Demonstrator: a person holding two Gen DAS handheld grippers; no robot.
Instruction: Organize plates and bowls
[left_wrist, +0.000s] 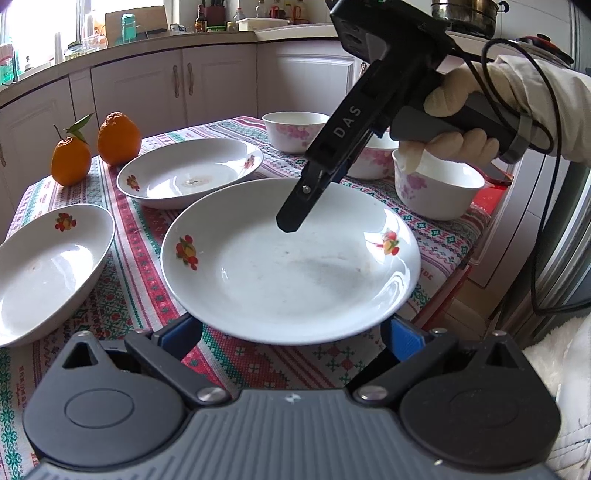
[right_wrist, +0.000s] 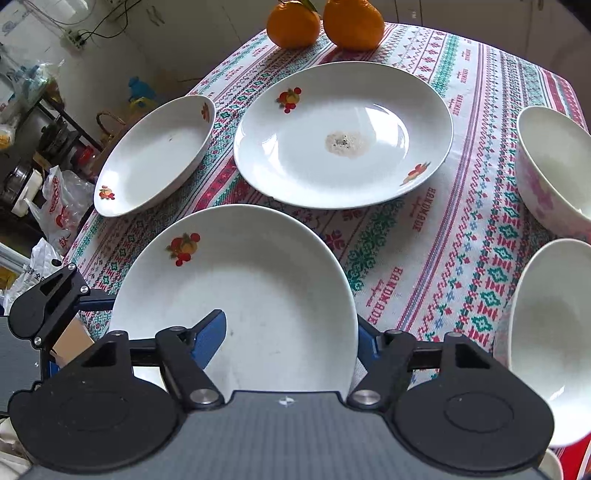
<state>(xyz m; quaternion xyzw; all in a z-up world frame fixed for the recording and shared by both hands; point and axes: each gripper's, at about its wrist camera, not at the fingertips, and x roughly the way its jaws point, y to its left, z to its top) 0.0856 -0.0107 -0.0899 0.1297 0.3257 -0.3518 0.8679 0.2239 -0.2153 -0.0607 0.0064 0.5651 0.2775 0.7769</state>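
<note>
A white deep plate (left_wrist: 291, 266) (right_wrist: 240, 288) with fruit prints lies nearest me on the patterned tablecloth (right_wrist: 424, 236). My right gripper (right_wrist: 291, 332) (left_wrist: 291, 221), held by a gloved hand (left_wrist: 454, 96), points steeply down at its far rim. The rim runs between its jaws, one blue pad inside the plate and the other finger against the outside, so it is shut on the plate. My left gripper (left_wrist: 291, 336) stands wide open at the near rim. The rim hides both fingertips. One of its fingers (right_wrist: 96, 299) reaches the plate from the left.
Two more fruit-print plates (left_wrist: 188, 173) (left_wrist: 48, 266) lie to the left and behind. Three pink-flowered bowls (left_wrist: 295, 131) (left_wrist: 371, 162) (left_wrist: 437, 188) stand at the back right. Two oranges (left_wrist: 70, 160) (left_wrist: 118, 138) sit at the far left corner. The table edge drops away close on the right.
</note>
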